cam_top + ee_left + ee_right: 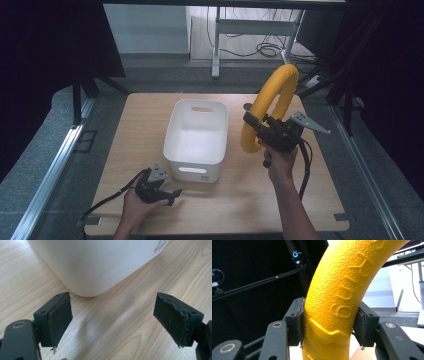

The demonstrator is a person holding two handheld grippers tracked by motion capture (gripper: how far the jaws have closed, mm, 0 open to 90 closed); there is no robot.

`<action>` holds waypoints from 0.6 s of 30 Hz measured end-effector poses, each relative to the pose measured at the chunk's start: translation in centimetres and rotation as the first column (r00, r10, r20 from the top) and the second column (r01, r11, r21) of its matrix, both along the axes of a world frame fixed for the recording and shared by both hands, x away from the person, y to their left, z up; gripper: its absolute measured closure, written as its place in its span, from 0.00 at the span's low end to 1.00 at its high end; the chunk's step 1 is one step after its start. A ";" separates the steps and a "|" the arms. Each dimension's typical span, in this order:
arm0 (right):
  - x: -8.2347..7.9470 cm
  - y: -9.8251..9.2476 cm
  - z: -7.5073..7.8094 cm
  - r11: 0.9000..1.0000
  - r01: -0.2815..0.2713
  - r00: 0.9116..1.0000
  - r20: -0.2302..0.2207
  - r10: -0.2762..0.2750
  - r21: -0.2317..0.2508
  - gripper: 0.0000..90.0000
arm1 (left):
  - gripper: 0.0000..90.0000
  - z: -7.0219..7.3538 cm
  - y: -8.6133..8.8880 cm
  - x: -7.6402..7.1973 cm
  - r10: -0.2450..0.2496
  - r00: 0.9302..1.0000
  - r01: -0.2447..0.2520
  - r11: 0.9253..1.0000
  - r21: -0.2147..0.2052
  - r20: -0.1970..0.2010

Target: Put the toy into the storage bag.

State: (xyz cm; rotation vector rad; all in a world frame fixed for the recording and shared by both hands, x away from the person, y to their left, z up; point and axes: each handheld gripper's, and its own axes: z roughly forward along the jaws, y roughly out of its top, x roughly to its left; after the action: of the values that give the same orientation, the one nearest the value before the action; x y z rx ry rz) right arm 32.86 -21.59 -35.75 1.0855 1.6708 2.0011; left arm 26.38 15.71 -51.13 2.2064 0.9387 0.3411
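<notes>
- Right gripper (256, 125): jaws clamped on a yellow foam tube (272, 102) bent into an arch; in the right gripper view both pads (301, 322) press into its textured skin (342, 290), beside embossed lettering.
- Position of the tube: held off the wooden table (250, 195), standing upright to the right of the white plastic bin (196, 137). Its lower end hangs near the bin's right wall, outside the rim; no contact with the bin is evident.
- Left gripper (167, 192): rests on the table near the front edge, just before the bin's near left corner. In the left gripper view the jaws stand wide apart with bare tabletop (112, 322) between them; the bin's rounded corner (92, 267) lies ahead, untouched.
- Bin contents: interior appears empty.
- Progress, by judgement: pick-up is complete and the grasp looks secure. If the bin is the destination, carrying the tube across, lowering it inside and letting go remain.
- Risk noted: the arched tube is taller than the bin is deep and may spring or tip on release.
</notes>
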 end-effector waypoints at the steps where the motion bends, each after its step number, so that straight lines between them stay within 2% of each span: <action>1: 0.0 0.1 0.1 1.000 0.000 1.000 0.004 0.000 0.001 0.54 | 0.17 0.0 0.0 0.0 0.000 1.000 0.000 1.000 0.000 0.000; 12: -0.2 2.0 0.9 1.000 0.012 0.999 0.032 -0.012 0.017 0.54 | 0.17 0.0 0.0 0.0 -0.003 1.000 0.003 1.000 -0.001 -0.003; 18: -0.1 3.1 2.2 0.999 0.035 0.998 0.058 -0.037 0.030 0.54 | 0.17 -0.1 -0.1 0.0 -0.005 1.000 0.006 1.000 0.002 -0.005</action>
State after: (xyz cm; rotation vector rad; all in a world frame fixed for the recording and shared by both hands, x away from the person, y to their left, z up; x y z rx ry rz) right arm 32.73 -18.49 -33.56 1.0489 1.5861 2.0207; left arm 26.41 15.64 -51.22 2.2123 0.9352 0.3341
